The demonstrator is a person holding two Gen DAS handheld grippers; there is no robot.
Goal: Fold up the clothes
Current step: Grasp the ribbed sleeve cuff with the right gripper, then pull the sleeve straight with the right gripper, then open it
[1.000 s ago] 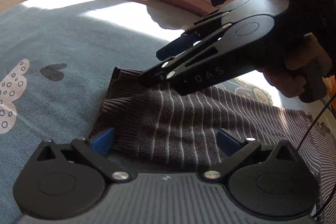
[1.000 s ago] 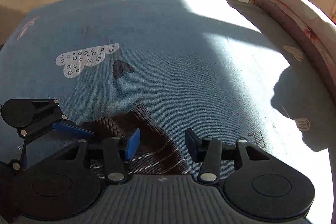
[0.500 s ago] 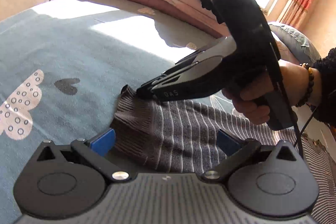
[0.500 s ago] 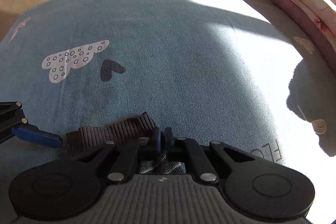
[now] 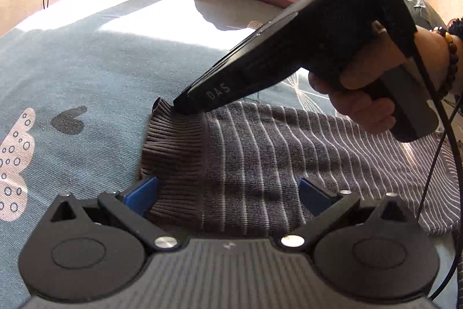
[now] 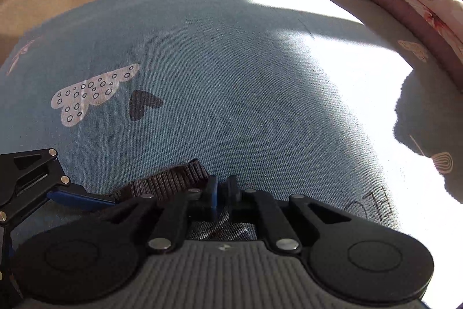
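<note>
Since a second ago the right gripper (image 6: pixel 221 188) has gone from spread, with its blue pads either side of the ribbed cuff (image 5: pixel 173 141), to pinched together on that cuff's far corner; half a second ago it was already clamped, and it holds the same bite now. In the left wrist view its black nose meets the knit just where the corner puckers upward (image 5: pixel 160 103), so that corner is lifted slightly off the blue bedsheet (image 5: pixel 95 71). The left gripper (image 5: pixel 228 193) has not altered: its pads stand wide apart, straddling the near edge of the cuff without pressing it, the left blue pad just beside the cuff's near corner. Judgement: one corner of the sleeve end is now secured, the other is only bracketed, so the sleeve is half-held; a fold carried with both corners would want the left pads brought together on the near edge. How far the folding as a whole has got, I cannot settle from these views. The striped sweater (image 5: pixel 289 146) is dark brown-grey knit with thin pale stripes and a plain ribbed cuff; the sleeve lies flat and fairly smooth on the sheet, running from the cuff away to the right, where the wider body spreads beyond view. A hand (image 5: pixel 361 94) grips the right tool's handle.
</note>
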